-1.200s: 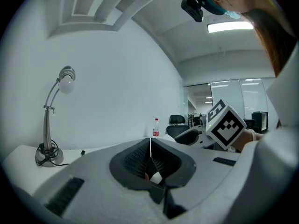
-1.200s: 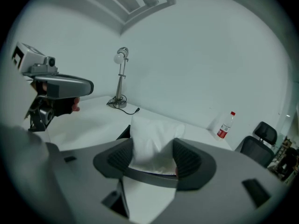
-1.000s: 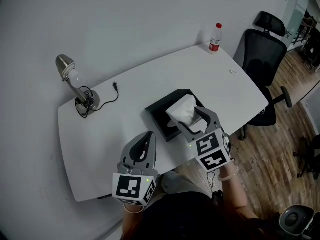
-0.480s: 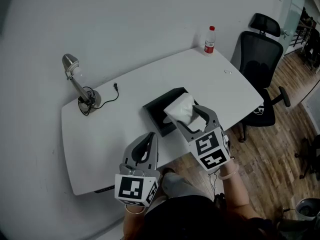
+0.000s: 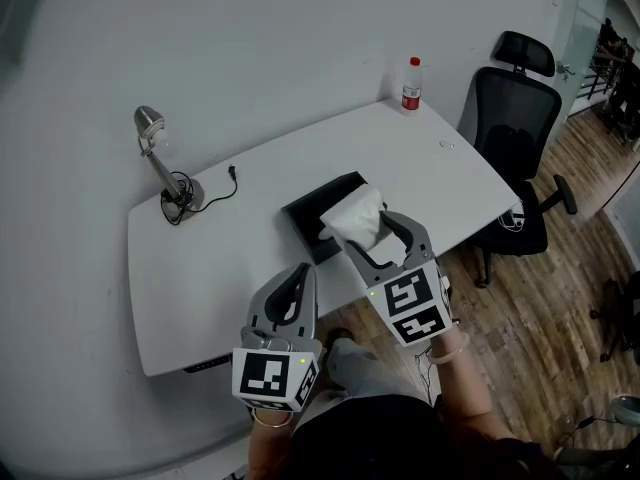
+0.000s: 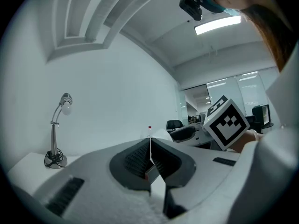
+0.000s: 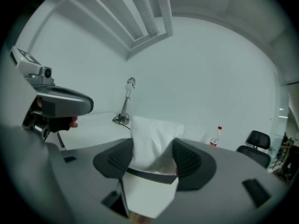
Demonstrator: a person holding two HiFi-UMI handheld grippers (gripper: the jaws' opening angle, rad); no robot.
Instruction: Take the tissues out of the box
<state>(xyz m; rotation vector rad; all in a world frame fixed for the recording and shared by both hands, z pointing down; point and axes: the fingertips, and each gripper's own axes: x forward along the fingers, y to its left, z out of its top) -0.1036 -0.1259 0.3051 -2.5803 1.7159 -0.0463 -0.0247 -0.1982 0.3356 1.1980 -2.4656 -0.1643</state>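
Right gripper (image 5: 375, 230) clamped on white tissues (image 5: 355, 216), lifted just over black box (image 5: 305, 213) at its 10 o'clock. Left gripper (image 5: 293, 293) pinched closed on nothing, at 7 o'clock. Seemingly near done: only pulling clear left; box interior hidden.

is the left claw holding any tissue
No, the left claw is shut with nothing between its jaws; the tissues are in the right claw.
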